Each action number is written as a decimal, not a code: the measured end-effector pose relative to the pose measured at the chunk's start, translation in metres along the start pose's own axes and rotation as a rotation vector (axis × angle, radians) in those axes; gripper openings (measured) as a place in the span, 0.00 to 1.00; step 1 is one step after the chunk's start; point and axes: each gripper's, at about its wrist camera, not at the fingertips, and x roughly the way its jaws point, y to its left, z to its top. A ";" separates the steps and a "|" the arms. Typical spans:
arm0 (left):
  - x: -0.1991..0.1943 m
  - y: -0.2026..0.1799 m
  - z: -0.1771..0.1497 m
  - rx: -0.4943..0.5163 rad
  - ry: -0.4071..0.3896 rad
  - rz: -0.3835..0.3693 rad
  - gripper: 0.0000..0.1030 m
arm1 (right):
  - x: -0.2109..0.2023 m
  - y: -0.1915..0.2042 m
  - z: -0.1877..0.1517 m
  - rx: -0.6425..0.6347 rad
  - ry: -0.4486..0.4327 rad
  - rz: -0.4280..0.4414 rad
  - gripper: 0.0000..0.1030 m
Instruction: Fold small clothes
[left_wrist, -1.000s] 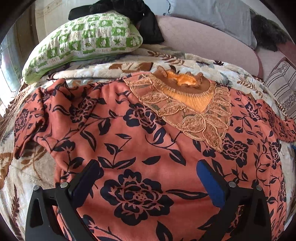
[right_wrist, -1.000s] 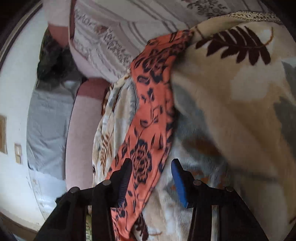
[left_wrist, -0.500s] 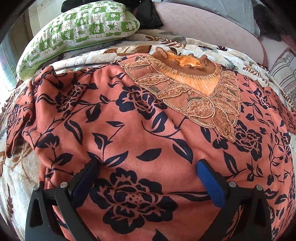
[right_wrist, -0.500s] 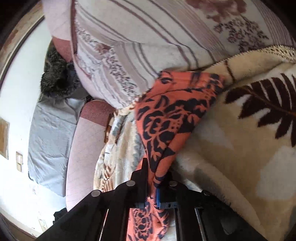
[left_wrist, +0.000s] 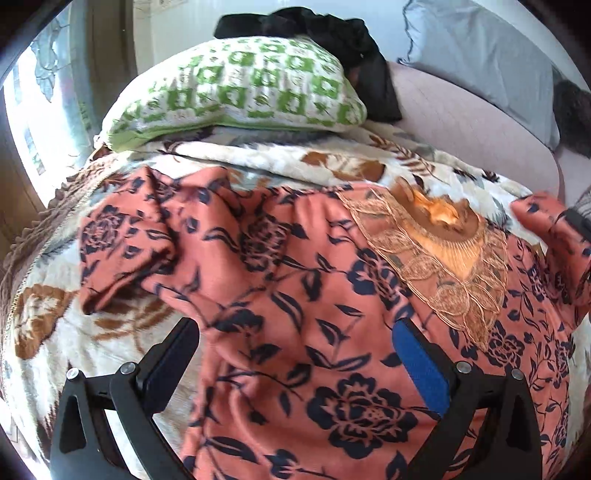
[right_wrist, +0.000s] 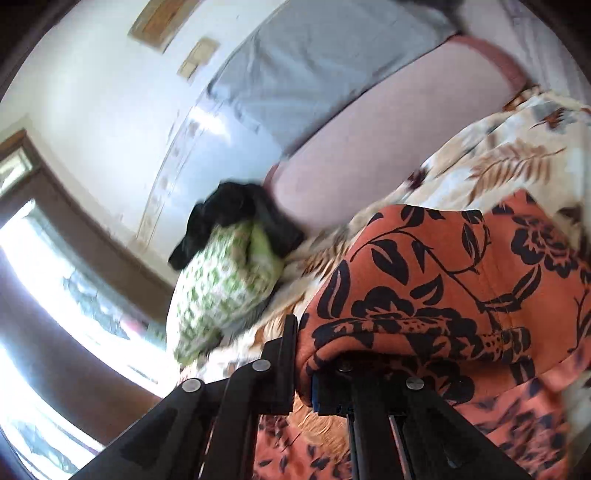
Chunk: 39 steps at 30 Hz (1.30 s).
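Note:
An orange garment with dark navy flowers (left_wrist: 303, 302) lies spread on a floral blanket; its gold embroidered neckline (left_wrist: 447, 258) faces the far right. My left gripper (left_wrist: 295, 350) hovers open above the garment's lower middle, fingers wide apart with cloth beneath them. In the right wrist view my right gripper (right_wrist: 304, 365) is shut on the garment's sleeve (right_wrist: 424, 288), which drapes up and over the jaws. That lifted sleeve (left_wrist: 543, 221) also shows at the right edge of the left wrist view. The garment's left sleeve (left_wrist: 122, 254) lies crumpled on the blanket.
A green-and-white pillow (left_wrist: 236, 92) sits at the head of the bed with a black cloth (left_wrist: 332, 33) behind it. A pink headboard cushion (left_wrist: 472, 122) and grey pillow (left_wrist: 480, 48) are at the back right. The floral blanket (left_wrist: 74, 332) covers the bed; a bright window (right_wrist: 55, 295) is left.
My right gripper closed on the sleeve, then rolled and swung it up and over toward the garment's body. My left gripper drew back and leftward, staying open.

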 end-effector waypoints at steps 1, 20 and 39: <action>-0.002 0.008 0.002 -0.006 -0.011 0.016 1.00 | 0.022 0.012 -0.016 -0.017 0.072 0.012 0.09; -0.023 -0.040 0.002 0.147 -0.136 -0.123 1.00 | -0.012 -0.047 -0.076 0.356 0.219 0.069 0.50; 0.020 -0.134 -0.028 0.416 -0.062 -0.130 0.85 | -0.020 -0.141 -0.036 0.536 0.147 -0.143 0.25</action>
